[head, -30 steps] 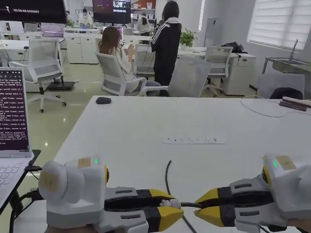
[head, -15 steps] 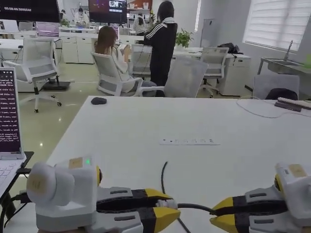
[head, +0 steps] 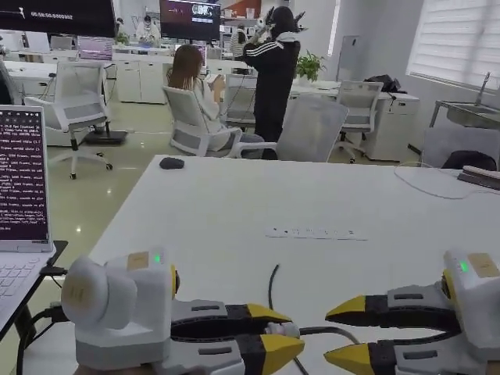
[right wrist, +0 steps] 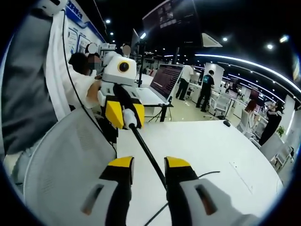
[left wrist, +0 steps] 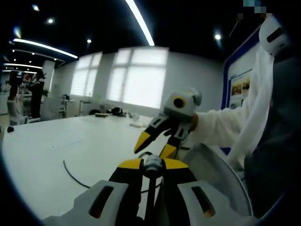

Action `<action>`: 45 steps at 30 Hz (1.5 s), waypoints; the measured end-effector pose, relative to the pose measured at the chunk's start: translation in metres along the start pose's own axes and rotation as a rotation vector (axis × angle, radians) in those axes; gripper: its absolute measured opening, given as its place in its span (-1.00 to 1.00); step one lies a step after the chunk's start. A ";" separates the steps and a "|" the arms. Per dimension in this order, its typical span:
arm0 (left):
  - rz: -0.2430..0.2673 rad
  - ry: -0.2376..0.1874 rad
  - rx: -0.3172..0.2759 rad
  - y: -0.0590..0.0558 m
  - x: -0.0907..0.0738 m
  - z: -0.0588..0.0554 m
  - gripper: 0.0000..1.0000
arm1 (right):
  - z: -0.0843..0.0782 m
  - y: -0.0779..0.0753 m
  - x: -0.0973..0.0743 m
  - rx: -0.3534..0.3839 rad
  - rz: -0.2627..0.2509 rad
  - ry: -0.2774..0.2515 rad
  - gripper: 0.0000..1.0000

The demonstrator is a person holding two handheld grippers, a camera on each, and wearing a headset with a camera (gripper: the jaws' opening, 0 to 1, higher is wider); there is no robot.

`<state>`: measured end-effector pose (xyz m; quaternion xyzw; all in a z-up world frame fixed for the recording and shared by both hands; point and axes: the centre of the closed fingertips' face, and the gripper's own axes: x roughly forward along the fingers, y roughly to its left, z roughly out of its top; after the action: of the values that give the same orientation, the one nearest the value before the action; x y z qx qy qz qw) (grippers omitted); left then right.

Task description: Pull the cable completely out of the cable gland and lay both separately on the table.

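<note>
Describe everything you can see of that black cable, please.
The cable is thin, black and flexible-looking. One end sits in the white cable gland, clamped in the jaws of the left gripper. From there it passes between the open jaws of the right gripper, and the rest curves back onto the white table, its free end lying loose.

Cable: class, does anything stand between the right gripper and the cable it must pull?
Nothing visible does. The right gripper is open, and the cable runs between its jaws, straight from the cable gland clamped in the left gripper.
</note>
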<state>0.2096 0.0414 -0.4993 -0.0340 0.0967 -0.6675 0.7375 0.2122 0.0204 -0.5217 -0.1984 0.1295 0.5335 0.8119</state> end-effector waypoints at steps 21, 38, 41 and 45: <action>0.023 0.011 -0.021 0.009 -0.004 -0.009 -0.67 | 0.013 0.010 0.025 0.007 0.112 -0.056 -0.88; 0.059 0.015 -0.030 0.026 -0.020 -0.011 -0.66 | -0.018 -0.008 0.014 0.084 0.047 -0.023 -0.90; 0.064 0.012 -0.035 0.028 -0.020 -0.010 -0.66 | -0.024 -0.009 0.009 0.097 0.037 -0.019 -0.90; 0.073 0.006 -0.050 0.029 -0.020 -0.010 -0.66 | -0.035 -0.012 0.002 0.117 0.017 -0.007 -0.91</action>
<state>0.2340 0.0656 -0.5123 -0.0471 0.1168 -0.6376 0.7600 0.2239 0.0015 -0.5518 -0.1476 0.1591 0.5324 0.8182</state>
